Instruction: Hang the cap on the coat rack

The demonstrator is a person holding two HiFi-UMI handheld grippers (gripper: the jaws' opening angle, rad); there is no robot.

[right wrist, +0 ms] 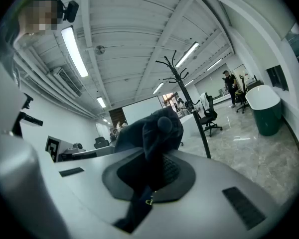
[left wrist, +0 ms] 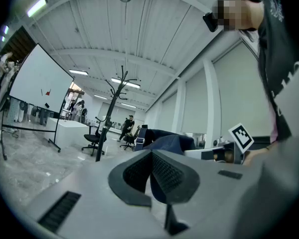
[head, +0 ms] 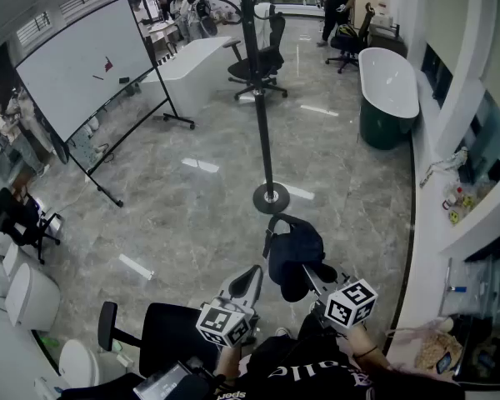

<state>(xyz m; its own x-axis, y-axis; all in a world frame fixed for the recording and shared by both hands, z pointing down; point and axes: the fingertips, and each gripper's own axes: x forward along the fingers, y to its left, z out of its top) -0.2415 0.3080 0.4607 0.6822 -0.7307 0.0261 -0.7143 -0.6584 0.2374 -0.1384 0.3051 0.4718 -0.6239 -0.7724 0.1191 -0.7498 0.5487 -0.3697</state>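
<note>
A dark navy cap (head: 293,251) hangs in the air just in front of me, with my right gripper (head: 314,278) shut on its fabric. In the right gripper view the cap (right wrist: 152,131) bulges up from between the closed jaws of that gripper (right wrist: 157,172). The black coat rack (head: 261,98) stands on its round base (head: 271,197) a short way beyond the cap, its hooks out of frame at the top. To the left of the cap my left gripper (head: 248,282) points forward, shut and holding nothing. The left gripper view shows this gripper (left wrist: 152,171), the cap (left wrist: 167,142) and the rack (left wrist: 109,118).
A rolling whiteboard (head: 83,61) stands at the left, a white desk (head: 192,61) and a black office chair (head: 258,61) behind the rack. A white and green bathtub (head: 387,94) sits at the right. Another black chair (head: 154,332) is by my left side. A person (head: 337,2) stands far back.
</note>
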